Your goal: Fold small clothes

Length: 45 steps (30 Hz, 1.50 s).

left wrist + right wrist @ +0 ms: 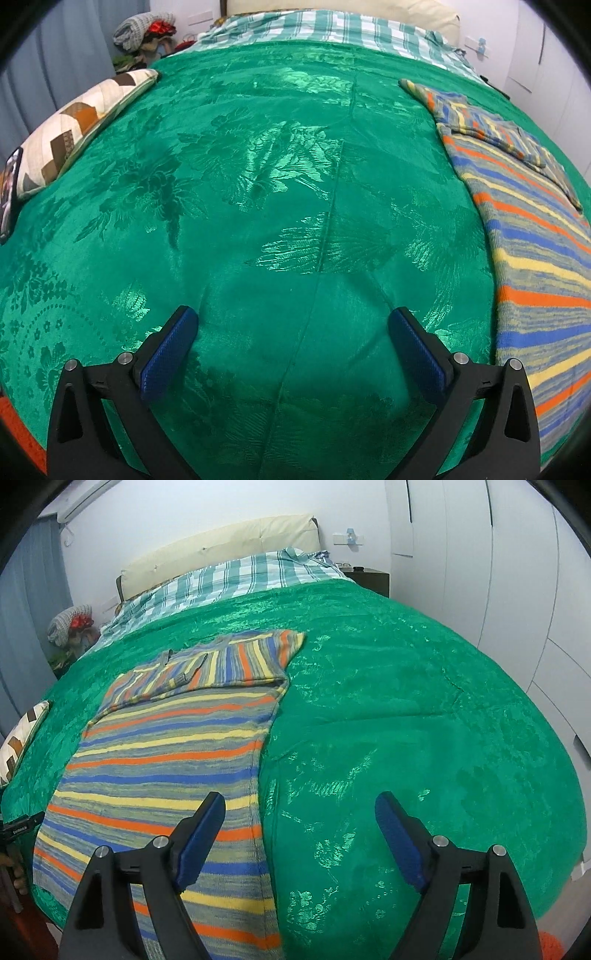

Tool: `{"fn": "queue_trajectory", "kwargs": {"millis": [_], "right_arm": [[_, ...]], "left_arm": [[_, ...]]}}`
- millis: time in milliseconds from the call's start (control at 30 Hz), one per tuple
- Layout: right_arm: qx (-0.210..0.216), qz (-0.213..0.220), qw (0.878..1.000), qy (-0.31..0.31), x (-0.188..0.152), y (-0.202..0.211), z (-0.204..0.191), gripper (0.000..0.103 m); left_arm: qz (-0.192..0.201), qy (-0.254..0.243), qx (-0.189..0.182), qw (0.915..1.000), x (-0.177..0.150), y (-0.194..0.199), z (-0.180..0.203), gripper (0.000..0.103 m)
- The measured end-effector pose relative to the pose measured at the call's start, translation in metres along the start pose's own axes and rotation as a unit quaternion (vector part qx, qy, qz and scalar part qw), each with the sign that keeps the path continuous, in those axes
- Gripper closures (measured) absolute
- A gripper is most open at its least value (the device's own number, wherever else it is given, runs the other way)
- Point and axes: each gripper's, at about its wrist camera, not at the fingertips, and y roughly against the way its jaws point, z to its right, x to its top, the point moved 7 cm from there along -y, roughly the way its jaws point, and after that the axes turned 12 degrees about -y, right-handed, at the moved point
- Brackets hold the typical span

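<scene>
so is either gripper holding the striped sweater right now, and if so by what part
Nothing is held. The left gripper is open over the bare green bedspread, and the right gripper is open above the striped sweater, gripping none of it.

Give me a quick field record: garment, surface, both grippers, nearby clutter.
garment: striped knit sweater, flat, sleeves folded across the chest
surface: green bedspread
left gripper: open, empty, over bare bedspread beside the sweater
right gripper: open, empty, one finger above the sweater's edge
clutter: patterned cushion at bed edge
</scene>
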Motion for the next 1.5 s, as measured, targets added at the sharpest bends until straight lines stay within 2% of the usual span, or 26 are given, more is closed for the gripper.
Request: {"fn": "queue_trajectory", "kwargs": {"millis": [1500], "right_arm": [[0.008,-0.031,0.999,-0.037,-0.006,-0.02,0.01,0.02]], "left_arm": [[0.002,-0.007,0.008,0.9999,0.001,-0.002,0.002,0.0]]}}
